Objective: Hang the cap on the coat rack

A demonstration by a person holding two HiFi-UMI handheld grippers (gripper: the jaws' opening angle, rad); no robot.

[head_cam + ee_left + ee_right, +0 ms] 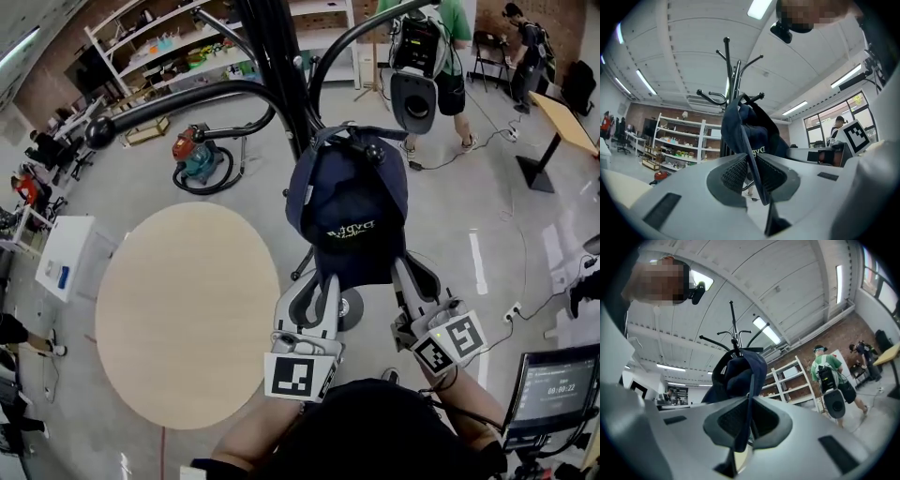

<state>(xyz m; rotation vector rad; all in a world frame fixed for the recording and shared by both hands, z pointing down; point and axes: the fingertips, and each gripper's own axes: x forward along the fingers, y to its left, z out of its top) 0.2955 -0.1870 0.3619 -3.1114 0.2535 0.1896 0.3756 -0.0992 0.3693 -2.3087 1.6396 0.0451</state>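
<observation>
A navy cap [347, 202] with pale lettering hangs in front of the black coat rack [281, 66], its brim end toward me. The cap's top lies against a rack hook [373, 150]; I cannot tell whether it rests on the hook. My left gripper [323, 281] is shut on the brim's left edge and my right gripper [405, 272] is shut on its right edge. In the left gripper view the cap [745, 126] rises from the left gripper [752, 173] before the rack [733, 75]. In the right gripper view the cap [740, 369] stands pinched in the right gripper [749, 420].
A round wooden table [187, 309] stands at the left below the rack. A red and teal vacuum [197, 155] sits on the floor behind it. A person in a green shirt [441, 56] stands at the back right. A monitor [558, 380] is at the lower right.
</observation>
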